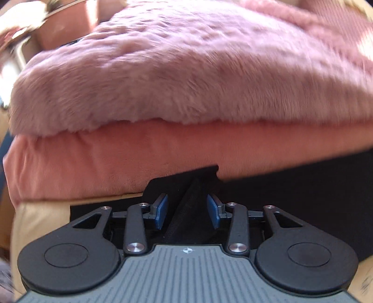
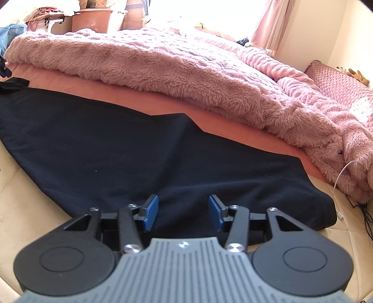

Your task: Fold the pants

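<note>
Ribbed grey left gripper (image 1: 187, 211) parted, black pants (image 2: 116, 149) ridge between; fluffy pink blanket (image 2: 186, 77)

The black fabric pants (image 2: 112, 149) lie spread flat on the salmon-pink bed sheet (image 2: 233, 125), along the bed's near edge. Taking the pants as landmark: behind them, farther onto the bed, the fluffy mauve-pink blanket (image 2: 186, 77) lies heaped on the same sheet, apart from the pants with a strip of bare sheet between. To the pants' right a thin white cable (image 2: 341, 172) runs down from the blanket's end. Far behind and to the right sits a quilted pink cushion (image 2: 338, 81). Behind the blanket, to the left, stands a terracotta-coloured plastic tub (image 2: 93, 19).

The right gripper (image 2: 184, 211) hovers over the pants' near edge, and the left gripper (image 1: 187, 212) straddles a raised fold of the pants (image 1: 186, 209) at their left end.
</note>
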